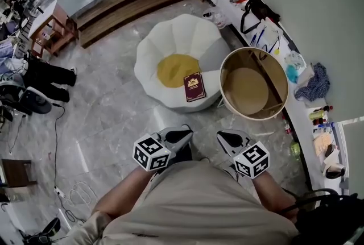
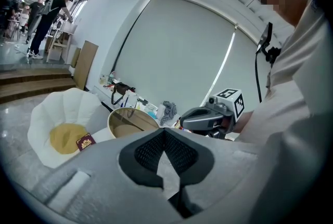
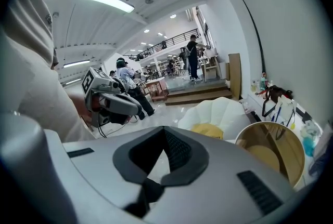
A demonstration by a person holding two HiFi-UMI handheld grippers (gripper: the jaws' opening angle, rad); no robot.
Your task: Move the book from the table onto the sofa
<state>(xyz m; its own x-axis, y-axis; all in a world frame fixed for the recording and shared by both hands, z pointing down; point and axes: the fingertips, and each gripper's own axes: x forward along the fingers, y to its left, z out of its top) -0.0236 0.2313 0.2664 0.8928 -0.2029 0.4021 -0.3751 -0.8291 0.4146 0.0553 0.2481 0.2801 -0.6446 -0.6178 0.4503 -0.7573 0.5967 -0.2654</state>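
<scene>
A dark red book [image 1: 194,87] lies on the front edge of the white shell-shaped sofa [image 1: 170,39], beside its yellow cushion [image 1: 176,69]. The left gripper view shows the same book [image 2: 86,141] on the sofa [image 2: 54,108]. To the right of the sofa stands the round table [image 1: 227,67]. My left gripper [image 1: 183,134] and right gripper [image 1: 225,137] are held close to the person's body, well short of the sofa. Both are shut with nothing between their fingers. In their own views, the left gripper [image 2: 165,141] and right gripper [image 3: 165,140] show their pads pressed together.
A cluttered counter [image 1: 296,67] runs along the right wall behind the round table. Wooden steps [image 1: 131,8] lie beyond the sofa. Cables [image 1: 62,187] trail over the floor at the left. People [image 3: 193,56] stand far off in the background.
</scene>
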